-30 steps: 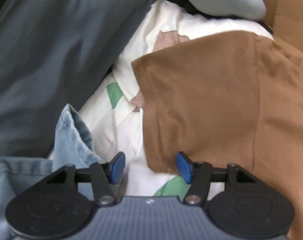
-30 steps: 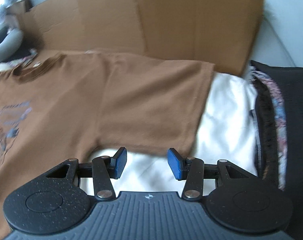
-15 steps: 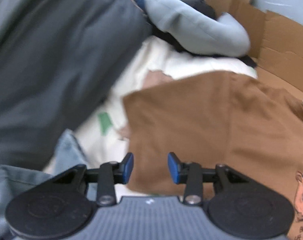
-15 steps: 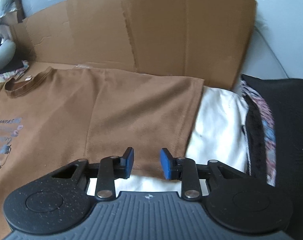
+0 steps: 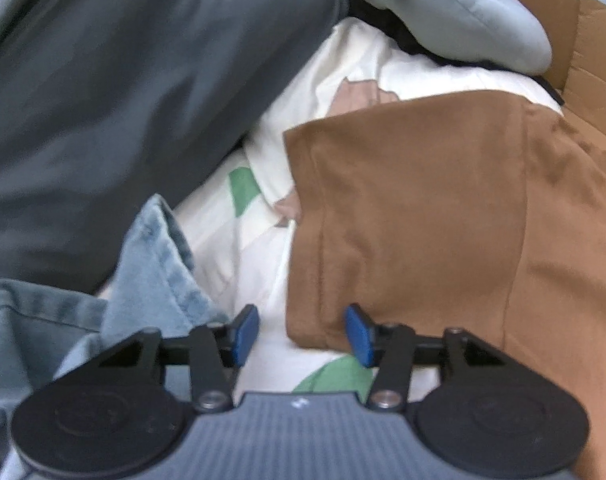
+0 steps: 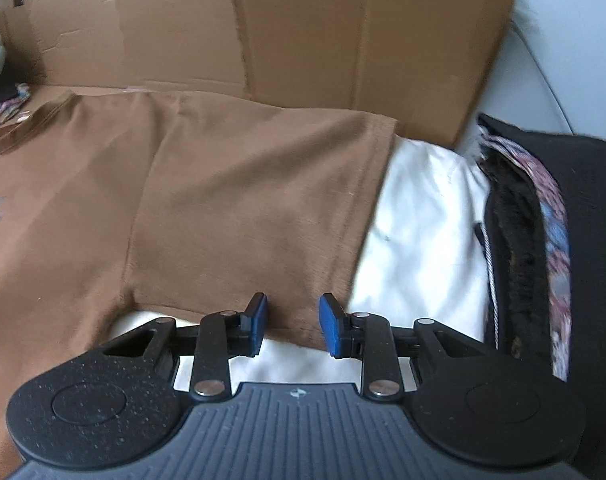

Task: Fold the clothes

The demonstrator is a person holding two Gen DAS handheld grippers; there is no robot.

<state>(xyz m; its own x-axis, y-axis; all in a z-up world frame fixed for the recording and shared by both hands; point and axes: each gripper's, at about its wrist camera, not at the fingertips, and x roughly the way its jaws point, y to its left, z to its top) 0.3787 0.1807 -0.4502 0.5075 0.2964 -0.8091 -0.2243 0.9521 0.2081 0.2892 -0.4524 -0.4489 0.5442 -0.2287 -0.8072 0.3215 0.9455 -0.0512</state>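
Lying flat on pale bedding, brown T-shirt spread for folding, sleeves out. Left gripper opening at the near left sleeve corner, right gripper parted astride the right sleeve hem, neither pinching cloth yet. Cardboard propped beyond.

both grippers' fingers narrowed, seemingly around the brown shirt's sleeves.

T-shirt flat on sheet | cardboard behind | jeans left — beside sleeve
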